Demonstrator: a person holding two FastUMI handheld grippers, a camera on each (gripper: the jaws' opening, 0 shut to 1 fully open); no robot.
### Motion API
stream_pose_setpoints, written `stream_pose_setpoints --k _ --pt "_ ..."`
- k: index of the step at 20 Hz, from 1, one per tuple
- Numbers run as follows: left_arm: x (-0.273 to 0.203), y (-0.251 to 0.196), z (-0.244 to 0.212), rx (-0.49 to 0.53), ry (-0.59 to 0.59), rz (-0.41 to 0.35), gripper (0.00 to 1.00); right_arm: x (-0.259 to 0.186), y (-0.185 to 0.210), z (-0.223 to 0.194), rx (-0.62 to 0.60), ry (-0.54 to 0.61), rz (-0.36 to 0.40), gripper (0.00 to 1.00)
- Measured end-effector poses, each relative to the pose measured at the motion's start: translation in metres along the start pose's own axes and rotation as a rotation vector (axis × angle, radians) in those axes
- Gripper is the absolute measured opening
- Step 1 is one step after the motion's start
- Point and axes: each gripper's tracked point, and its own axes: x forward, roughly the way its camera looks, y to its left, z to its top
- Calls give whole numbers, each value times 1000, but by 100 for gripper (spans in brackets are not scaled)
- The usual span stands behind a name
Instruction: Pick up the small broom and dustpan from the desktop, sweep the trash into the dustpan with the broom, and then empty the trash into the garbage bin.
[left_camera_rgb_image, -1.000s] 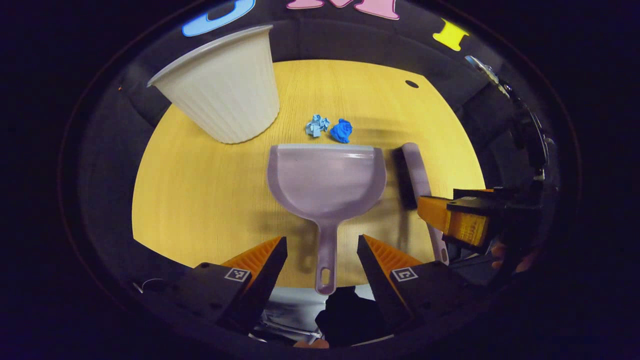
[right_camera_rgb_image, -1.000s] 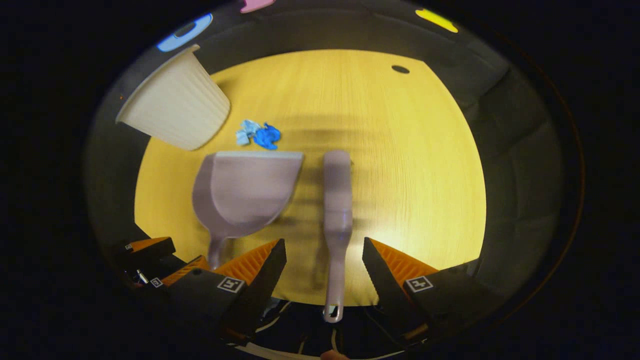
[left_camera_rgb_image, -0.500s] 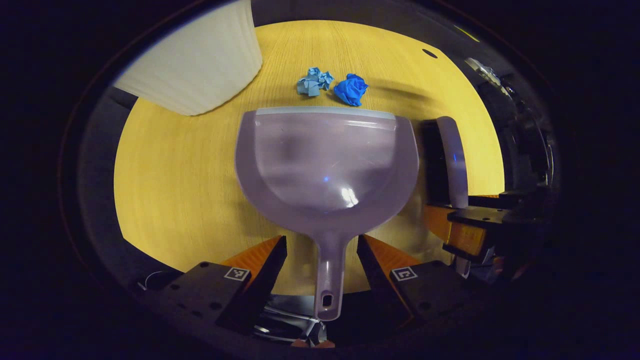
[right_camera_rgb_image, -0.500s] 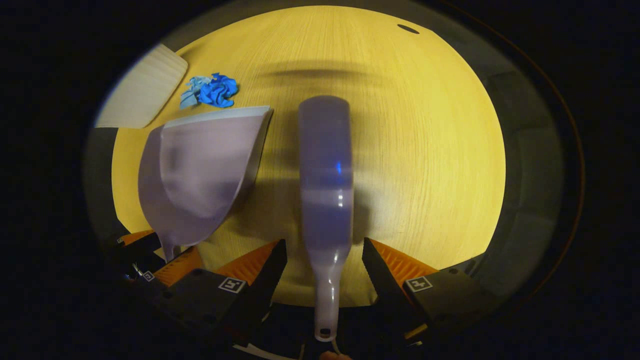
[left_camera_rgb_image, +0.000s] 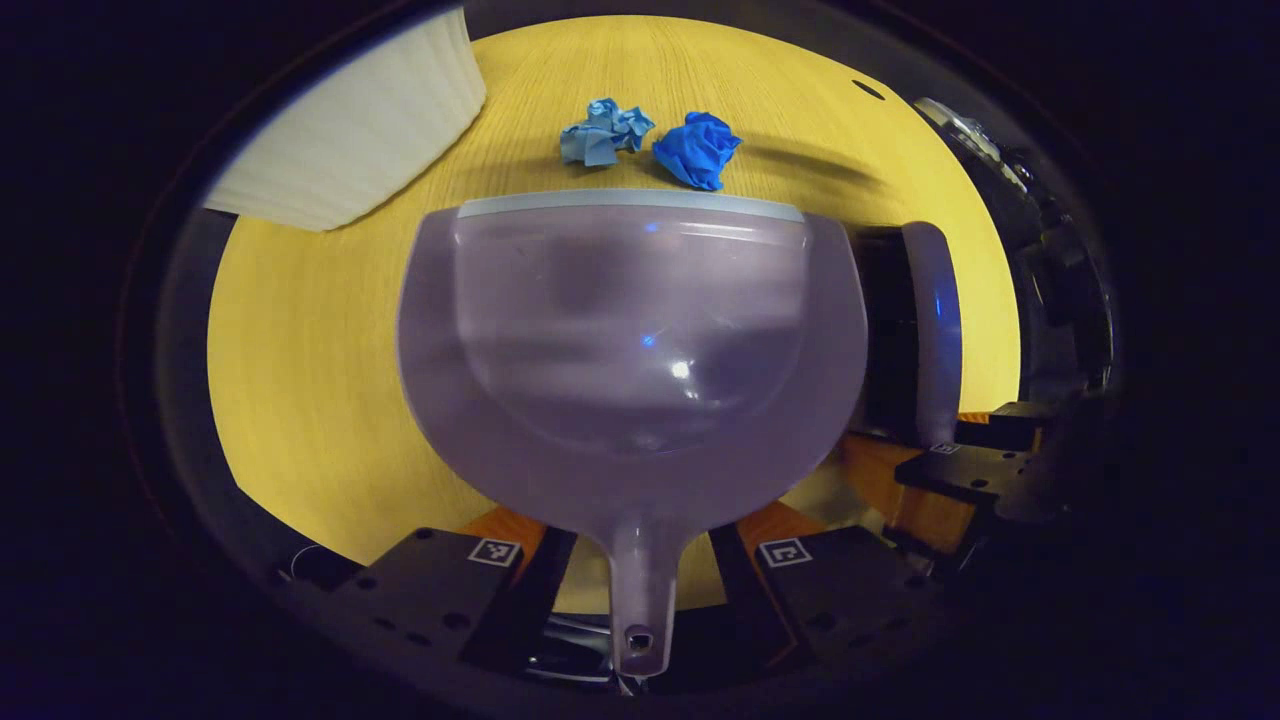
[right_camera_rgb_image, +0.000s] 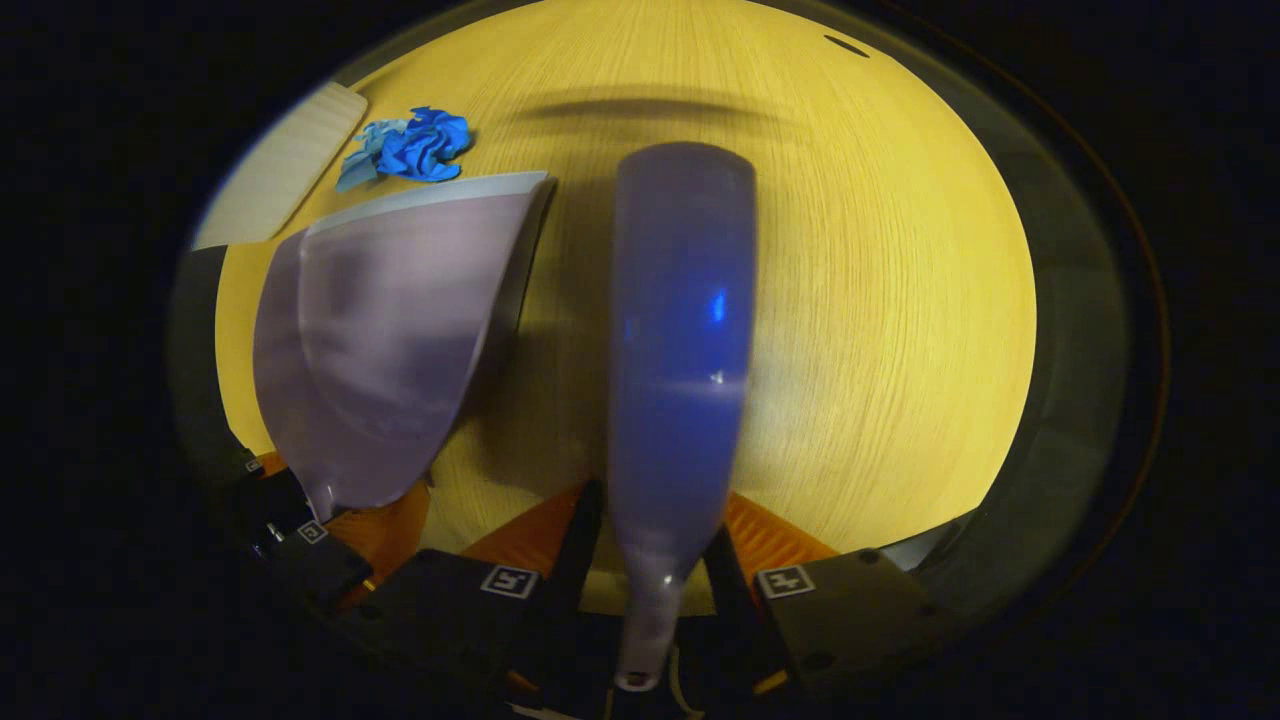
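both grippers low, left gripper (left_camera_rgb_image: 640, 545) and right gripper (right_camera_rgb_image: 648, 545) half-closed

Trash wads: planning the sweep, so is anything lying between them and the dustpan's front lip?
Nothing visible. The light blue wad and dark blue wad lie on bare tabletop just beyond the dustpan lip.

Pale lilac plastic dustpan (left_camera_rgb_image: 632, 350): one
Lilac plastic hand broom (right_camera_rgb_image: 682, 330): one
Crumpled paper balls: two, one light blue (left_camera_rgb_image: 603, 131), one deep blue (left_camera_rgb_image: 698, 149)
White ribbed plastic bin (left_camera_rgb_image: 350, 130): one
Yellow wooden tabletop (left_camera_rgb_image: 300, 350): one
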Motion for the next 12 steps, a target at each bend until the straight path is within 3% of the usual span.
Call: stream_pose_setpoints --k 1,2,4,8,12 --pt "2 -1 0 -3 8 -2 65 4 -2 -1 2 2 0 56" --pt "1 0 -1 0 7 1 58 3 -2 -1 13 7 15 39" --pt "2 3 -3 34 19 13 39 0 -4 0 11 11 27 41" --pt "4 8 -2 68 23 26 31 -5 2 13 8 -15 46 34" --pt "1 28 -7 172 16 48 29 -30 1 51 -109 -105 36 26"
